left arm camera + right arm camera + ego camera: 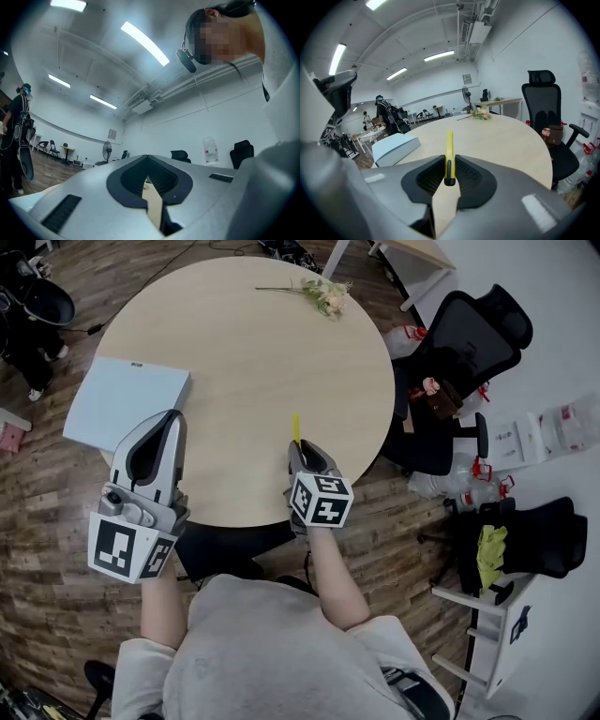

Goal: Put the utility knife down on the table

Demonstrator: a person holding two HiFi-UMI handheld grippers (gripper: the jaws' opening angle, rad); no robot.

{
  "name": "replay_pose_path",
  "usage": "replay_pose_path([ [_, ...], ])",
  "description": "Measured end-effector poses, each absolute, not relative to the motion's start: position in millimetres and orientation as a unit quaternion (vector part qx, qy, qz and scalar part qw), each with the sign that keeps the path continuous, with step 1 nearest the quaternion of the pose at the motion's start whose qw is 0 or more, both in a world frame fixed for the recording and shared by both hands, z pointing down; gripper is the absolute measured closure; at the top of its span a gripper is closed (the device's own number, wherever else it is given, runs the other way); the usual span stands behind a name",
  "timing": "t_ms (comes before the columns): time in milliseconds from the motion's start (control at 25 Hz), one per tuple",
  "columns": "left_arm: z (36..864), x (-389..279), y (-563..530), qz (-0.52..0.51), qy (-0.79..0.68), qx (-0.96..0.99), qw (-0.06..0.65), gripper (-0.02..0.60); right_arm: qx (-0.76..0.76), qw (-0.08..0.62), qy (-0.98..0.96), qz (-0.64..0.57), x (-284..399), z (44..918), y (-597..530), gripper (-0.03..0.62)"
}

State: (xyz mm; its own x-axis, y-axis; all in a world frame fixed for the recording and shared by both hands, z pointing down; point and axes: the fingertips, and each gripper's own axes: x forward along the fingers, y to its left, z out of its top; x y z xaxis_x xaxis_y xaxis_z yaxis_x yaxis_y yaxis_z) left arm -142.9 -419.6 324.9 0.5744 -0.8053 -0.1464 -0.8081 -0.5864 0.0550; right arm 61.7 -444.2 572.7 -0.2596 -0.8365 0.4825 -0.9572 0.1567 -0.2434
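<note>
A yellow utility knife (295,428) with a black slider sticks out forward from my right gripper (299,448), which is shut on it. The knife hangs over the near part of the round wooden table (244,352). In the right gripper view the knife (449,145) stands on edge between the dark pads (469,177), its tip aimed across the table. My left gripper (172,418) is held up over the table's near left edge. In the left gripper view the left gripper (148,164) is tilted toward the ceiling, its jaws together with nothing between them.
A light blue flat box (127,404) lies on the table's left side. A flower sprig (323,294) lies at the far edge. A black office chair (469,343) with a small brown bag (441,397) stands to the right. People stand far off (386,115).
</note>
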Motion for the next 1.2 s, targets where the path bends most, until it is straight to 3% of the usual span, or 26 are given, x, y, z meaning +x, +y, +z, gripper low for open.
replay_pose_path([
  [320, 332.4, -155.6, -424.3, 0.072, 0.465, -0.882, 0.003, 0.574, 0.588, 0.185, -0.739, 0.270, 52.0, 622.4, -449.3, 0.519],
  [1200, 343.8, -185.9, -430.1, 0.057, 0.495, -0.867, -0.004, 0.575, 0.584, 0.246, -0.699, 0.331, 47.1, 686.8, -459.1, 0.519],
])
